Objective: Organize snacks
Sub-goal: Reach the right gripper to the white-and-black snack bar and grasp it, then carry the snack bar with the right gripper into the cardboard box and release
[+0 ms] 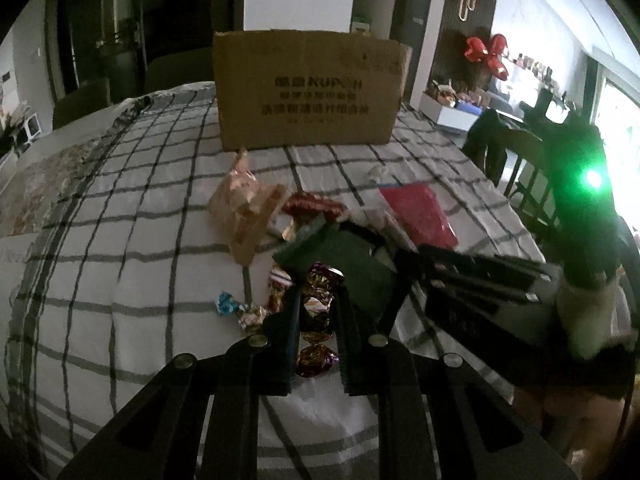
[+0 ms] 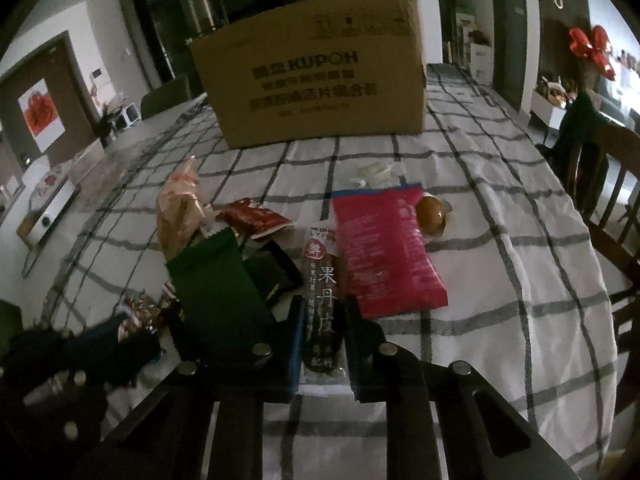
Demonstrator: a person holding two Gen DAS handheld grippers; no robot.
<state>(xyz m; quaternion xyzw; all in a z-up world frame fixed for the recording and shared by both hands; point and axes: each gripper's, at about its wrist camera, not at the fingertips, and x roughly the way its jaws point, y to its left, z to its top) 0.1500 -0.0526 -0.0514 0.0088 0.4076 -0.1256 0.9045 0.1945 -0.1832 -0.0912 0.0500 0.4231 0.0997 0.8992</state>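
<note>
Snacks lie in a heap on a checked tablecloth. My left gripper is shut on a purple-gold foil candy. My right gripper is shut on a long brown fruit-leather roll; that gripper also shows at the right of the left wrist view. Around them lie a green pouch, a pink bag, a red packet, a tan bag, a round brown snack and loose wrapped candies.
A big cardboard box stands at the back of the table, open side up. A wooden chair with a dark garment is at the right edge. A small white appliance lies off the table's left side.
</note>
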